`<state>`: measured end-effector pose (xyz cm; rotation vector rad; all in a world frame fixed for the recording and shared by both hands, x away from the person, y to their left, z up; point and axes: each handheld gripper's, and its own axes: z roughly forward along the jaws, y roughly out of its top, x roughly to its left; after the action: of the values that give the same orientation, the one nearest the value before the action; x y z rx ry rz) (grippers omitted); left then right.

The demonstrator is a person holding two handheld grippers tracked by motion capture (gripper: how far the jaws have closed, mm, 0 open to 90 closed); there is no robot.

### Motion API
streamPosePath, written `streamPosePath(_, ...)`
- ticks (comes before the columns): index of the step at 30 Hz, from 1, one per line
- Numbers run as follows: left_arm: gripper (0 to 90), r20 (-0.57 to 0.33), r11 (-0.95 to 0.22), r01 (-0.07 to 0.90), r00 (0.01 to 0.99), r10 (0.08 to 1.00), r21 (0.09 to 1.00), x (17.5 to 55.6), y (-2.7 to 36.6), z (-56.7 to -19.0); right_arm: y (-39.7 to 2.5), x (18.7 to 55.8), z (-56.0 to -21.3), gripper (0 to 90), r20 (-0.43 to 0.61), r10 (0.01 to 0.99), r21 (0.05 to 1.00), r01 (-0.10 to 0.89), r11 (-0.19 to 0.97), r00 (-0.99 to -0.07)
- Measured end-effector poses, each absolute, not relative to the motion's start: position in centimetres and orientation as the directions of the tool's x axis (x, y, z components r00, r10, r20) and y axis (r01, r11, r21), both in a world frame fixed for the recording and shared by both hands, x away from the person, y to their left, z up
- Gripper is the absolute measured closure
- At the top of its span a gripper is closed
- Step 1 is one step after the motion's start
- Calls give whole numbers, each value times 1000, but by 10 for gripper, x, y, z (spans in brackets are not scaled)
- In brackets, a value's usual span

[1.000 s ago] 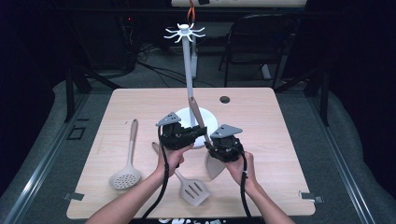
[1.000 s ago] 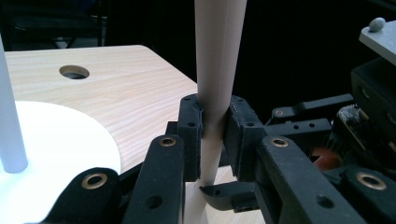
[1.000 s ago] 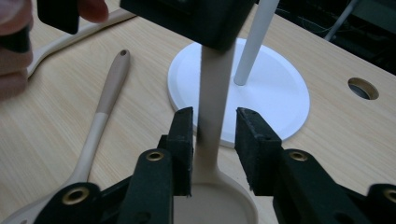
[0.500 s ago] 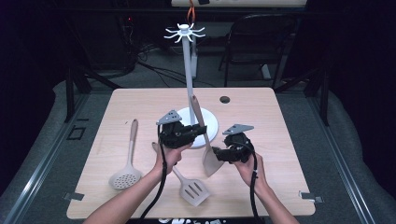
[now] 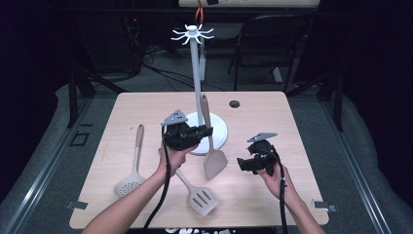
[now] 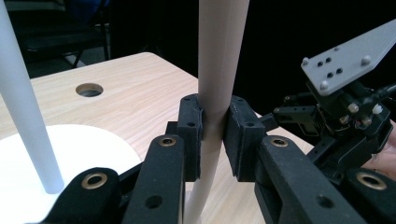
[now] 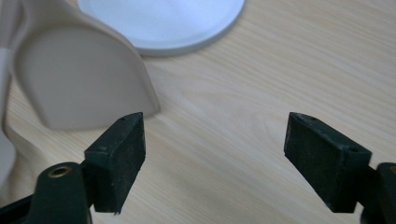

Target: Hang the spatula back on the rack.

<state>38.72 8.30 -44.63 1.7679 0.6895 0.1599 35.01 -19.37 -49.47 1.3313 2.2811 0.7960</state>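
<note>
Dark room; grey floor (image 5: 341,131); black chair (image 5: 272,44) behind table (image 5: 272,112).

Left forearm enters from the table's near edge, angled toward its middle. Left hand (image 5: 171,159) grips the left gripper (image 5: 203,132) from below; jaws point toward the table's right edge, clamped on a beige handle (image 6: 215,79). Right forearm enters at the near right corner. Right hand (image 5: 273,176) holds the right gripper (image 7: 215,161) low over the table, jaws spread wide apart, nothing between them.
</note>
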Motion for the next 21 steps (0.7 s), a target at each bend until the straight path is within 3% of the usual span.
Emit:
streamPosePath(6, 775, -226, -162, 356, 822, 522, 920, 390, 83, -439, -212, 342, -500, 185, -56, 868, 604, 676, 422, -493)
streamPosePath(11, 774, -208, -182, 340, 836, 508, 923, 396, 83, -432, -216, 344, -500, 147, -32, 859, 635, 653, 412, -511)
streamPosePath(21, 774, -191, -190, 320, 848, 494, 928, 408, 90, -417, -224, 346, -503, 165, -83, 859, 589, 670, 452, -506)
